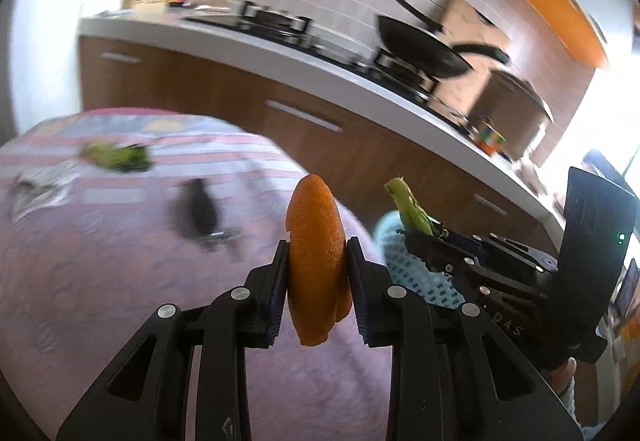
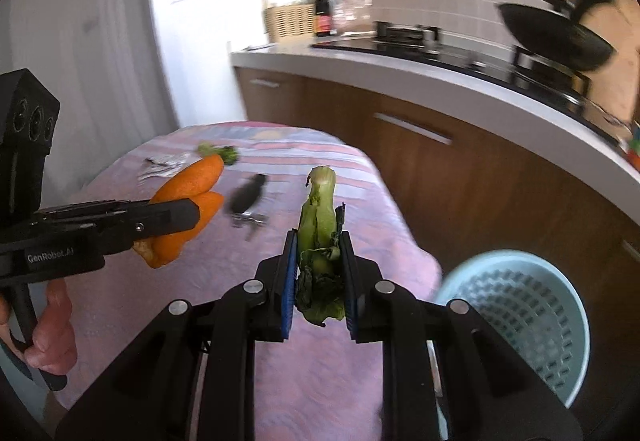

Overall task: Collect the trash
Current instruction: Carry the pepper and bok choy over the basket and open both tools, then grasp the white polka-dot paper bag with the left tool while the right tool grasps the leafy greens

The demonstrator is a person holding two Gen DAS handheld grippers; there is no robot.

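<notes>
Over on the left, the left gripper (image 1: 318,277) is pinching an orange peel (image 1: 316,261) between its two pads, held above the pink tablecloth (image 1: 120,301). From its own camera the peel stands on edge, its long axis running away from the gripper, one pointed end up and forward, the other hanging below the pads. Seen from the right wrist camera, the same peel (image 2: 188,201) slants up toward the far end of the table, two curled lobes sticking out past the fingertips, and a bare hand (image 2: 52,325) grips the handle below.

Further back on the cloth lie a crumpled paper wrapper (image 1: 38,187), a blurred bunch of green scraps (image 1: 116,157), and nearer the middle a dark object (image 1: 202,211) too smeared to name.

Moving right, the right gripper (image 2: 318,273) is clamped on a pale green vegetable stalk (image 2: 320,217). The stalk stands nearly upright, cut stem end pointing up and away, with dark wilted leaves bunched between the pads and drooping beneath them.

Rightmost, off the table's edge and lower down, sits a light blue perforated basket (image 2: 516,317), its open mouth facing up, near the brown cabinet fronts (image 2: 460,177).
</notes>
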